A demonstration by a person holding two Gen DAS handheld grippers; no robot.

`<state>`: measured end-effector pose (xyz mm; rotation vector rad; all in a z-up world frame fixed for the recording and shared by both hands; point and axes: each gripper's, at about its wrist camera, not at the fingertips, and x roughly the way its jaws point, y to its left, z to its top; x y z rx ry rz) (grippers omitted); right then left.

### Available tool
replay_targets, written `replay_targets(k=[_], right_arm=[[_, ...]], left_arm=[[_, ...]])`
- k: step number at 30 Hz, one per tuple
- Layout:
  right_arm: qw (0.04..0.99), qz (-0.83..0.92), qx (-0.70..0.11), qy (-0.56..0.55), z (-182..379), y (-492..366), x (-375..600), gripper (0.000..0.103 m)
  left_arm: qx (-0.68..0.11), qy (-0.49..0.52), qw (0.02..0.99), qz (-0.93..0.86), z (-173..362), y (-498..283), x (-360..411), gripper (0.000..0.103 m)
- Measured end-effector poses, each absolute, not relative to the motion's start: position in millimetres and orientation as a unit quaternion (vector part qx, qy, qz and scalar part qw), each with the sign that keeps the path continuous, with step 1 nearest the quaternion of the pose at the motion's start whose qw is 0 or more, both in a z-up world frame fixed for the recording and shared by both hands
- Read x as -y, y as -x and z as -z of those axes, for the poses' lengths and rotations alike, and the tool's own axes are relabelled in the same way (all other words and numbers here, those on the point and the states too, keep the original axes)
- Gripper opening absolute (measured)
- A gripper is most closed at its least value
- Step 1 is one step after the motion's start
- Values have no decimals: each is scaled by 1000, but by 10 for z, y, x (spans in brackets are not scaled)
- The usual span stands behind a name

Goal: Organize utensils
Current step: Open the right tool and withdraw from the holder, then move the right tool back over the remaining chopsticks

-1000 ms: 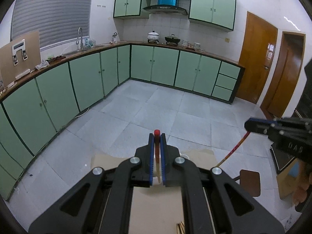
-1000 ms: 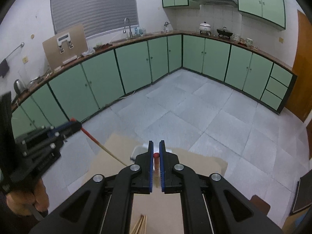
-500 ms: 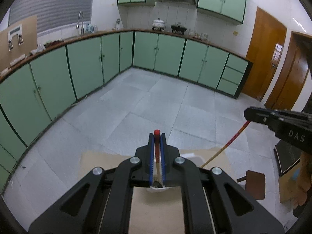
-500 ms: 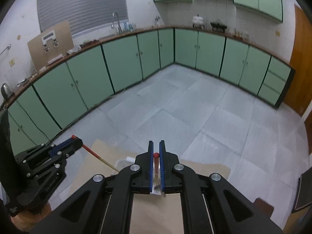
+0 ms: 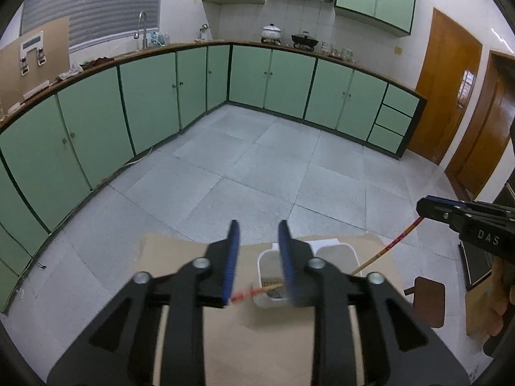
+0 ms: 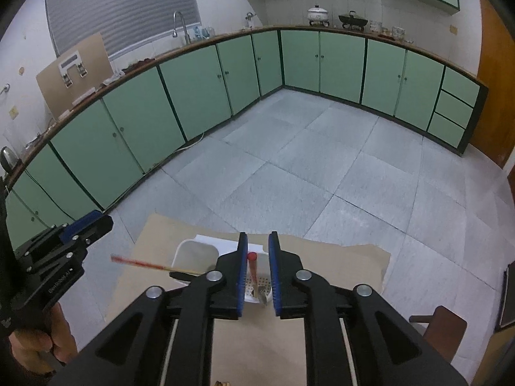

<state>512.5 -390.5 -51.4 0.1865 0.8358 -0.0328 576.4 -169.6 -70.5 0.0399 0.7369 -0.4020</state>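
Note:
A white two-compartment holder (image 5: 336,251) (image 6: 193,255) stands on the brown-covered table (image 5: 257,337). My left gripper (image 5: 258,228) (image 6: 96,220) hovers over it, jaws opening and spread wide. Its red-tipped chopstick (image 5: 254,292) (image 6: 145,262) has slipped free and is blurred, lying tilted with its lower end in one compartment. My right gripper (image 6: 258,236) (image 5: 425,204) is over the other compartment, jaws opening. A second red-tipped chopstick (image 6: 252,267) (image 5: 386,251) stands between its pads with a gap beside it, and its lower end is in the holder.
A brown stool (image 5: 425,302) (image 6: 444,325) stands right of the table. Beyond the table's far edge lies grey tiled floor, ringed by green cabinets (image 5: 145,106). A hand (image 6: 42,344) grips the left tool's handle.
Both grippers sank toward the holder and their jaws parted. The left chopstick dropped out of the pads and tipped sideways. The right chopstick stays upright between the widening pads.

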Motion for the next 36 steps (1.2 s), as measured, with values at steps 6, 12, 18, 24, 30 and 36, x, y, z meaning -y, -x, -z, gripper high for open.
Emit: replay_targets(k=[6, 12, 18, 24, 30, 36], right_arm=[[921, 16, -376, -94, 334, -4843, 3889, 34], [934, -3, -342, -106, 335, -4169, 3897, 34], [950, -4, -302, -76, 819, -3027, 3709, 34], [956, 8, -290, -50, 1568, -2004, 3327, 34], [957, 13, -286, -40, 2072, -1397, 2954, 34], [950, 9, -307, -52, 2462, -1099, 2708, 34]], left_arm=[[-348, -18, 916, 200, 571, -5524, 1589, 33], [-325, -25, 921, 214, 588, -4910, 1308, 44], [-291, -56, 927, 228, 927, -3955, 1042, 52], [-279, -66, 929, 233, 1424, -3071, 848, 62], [-274, -63, 930, 238, 1830, -2415, 754, 64], [-289, -39, 927, 236, 2259, -1947, 732, 65]])
